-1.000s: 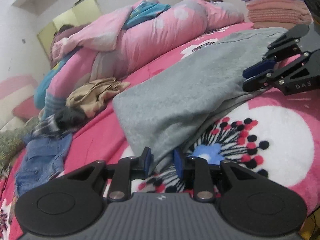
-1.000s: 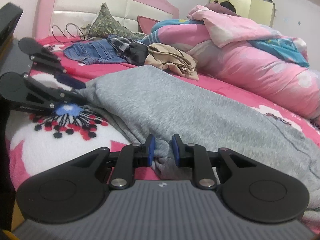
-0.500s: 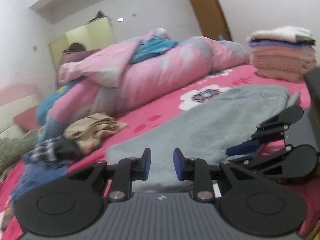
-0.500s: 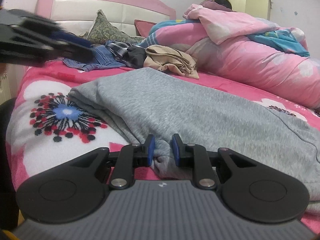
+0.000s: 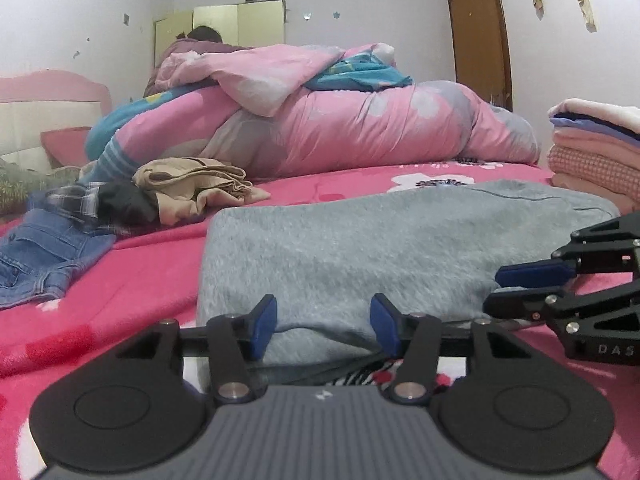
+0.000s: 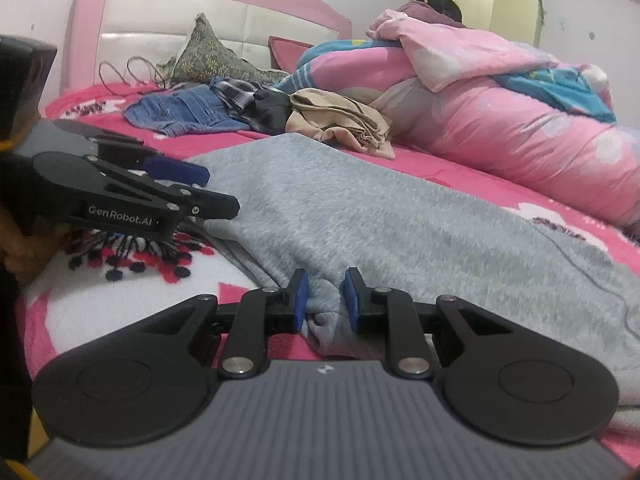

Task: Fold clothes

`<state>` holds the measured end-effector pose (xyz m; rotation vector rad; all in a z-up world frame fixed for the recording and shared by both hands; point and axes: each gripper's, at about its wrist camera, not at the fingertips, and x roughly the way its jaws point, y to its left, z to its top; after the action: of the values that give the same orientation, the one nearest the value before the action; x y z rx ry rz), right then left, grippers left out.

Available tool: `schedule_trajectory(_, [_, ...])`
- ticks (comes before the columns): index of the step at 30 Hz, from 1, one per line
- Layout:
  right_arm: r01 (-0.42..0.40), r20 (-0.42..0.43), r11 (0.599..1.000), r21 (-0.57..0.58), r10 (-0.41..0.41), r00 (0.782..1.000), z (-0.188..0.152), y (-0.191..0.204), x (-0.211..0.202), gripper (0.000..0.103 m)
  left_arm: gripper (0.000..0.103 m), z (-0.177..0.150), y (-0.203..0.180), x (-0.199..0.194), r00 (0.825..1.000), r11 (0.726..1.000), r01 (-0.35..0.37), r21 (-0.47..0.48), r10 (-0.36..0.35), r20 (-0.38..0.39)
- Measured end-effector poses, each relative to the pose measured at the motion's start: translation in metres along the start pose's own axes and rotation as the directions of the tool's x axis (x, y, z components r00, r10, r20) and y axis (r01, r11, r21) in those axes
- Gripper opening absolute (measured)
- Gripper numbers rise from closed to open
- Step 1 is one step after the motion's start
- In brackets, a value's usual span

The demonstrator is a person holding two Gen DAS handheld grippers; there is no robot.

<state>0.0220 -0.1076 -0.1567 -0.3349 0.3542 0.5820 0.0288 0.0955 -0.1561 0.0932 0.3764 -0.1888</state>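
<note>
A grey fleece garment (image 5: 360,248) lies folded lengthwise across the pink flowered bedspread (image 5: 120,288). My left gripper (image 5: 324,326) is low at its near left edge. Its jaws are opening, and the fabric's edge lies between the blue pads (image 5: 264,326) without being pressed. In the right wrist view the left gripper (image 6: 220,192) shows at the garment's (image 6: 360,208) left corner. My right gripper (image 6: 326,300) is shut on a bunched fold of the grey garment at its near edge. It also shows at the right in the left wrist view (image 5: 494,290).
Unfolded clothes lie toward the headboard (image 6: 200,12): blue jeans (image 5: 36,252), a plaid and dark item (image 5: 116,200), a beige garment (image 5: 192,188). A rolled pink duvet (image 5: 360,132) runs along the far side. Folded clothes are stacked (image 5: 592,148) at the right.
The left gripper has rolled to level and its jaws have spread wide, off the grey fabric that was pinched a second ago. The right gripper has kept still, shut on the fabric.
</note>
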Motion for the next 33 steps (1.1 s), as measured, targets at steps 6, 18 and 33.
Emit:
schedule_trajectory(6, [0.038, -0.005, 0.997, -0.064, -0.039, 0.999, 0.005, 0.009, -0.006, 0.022, 0.054, -0.003, 0.005, 0.001, 1.0, 1.0, 0.015, -0.016, -0.015, 0.022])
schedule_trajectory(18, [0.17, -0.064, 0.979, -0.11, -0.178, 0.982, 0.007, 0.006, -0.019, 0.021, 0.054, -0.005, 0.007, 0.0, 0.999, 0.999, 0.033, -0.023, -0.032, 0.039])
schedule_trajectory(33, [0.126, -0.107, 0.979, -0.158, -0.144, 0.984, 0.022, 0.022, -0.003, 0.02, 0.053, -0.006, 0.008, 0.001, 0.998, 0.999, 0.04, -0.026, -0.039, 0.045])
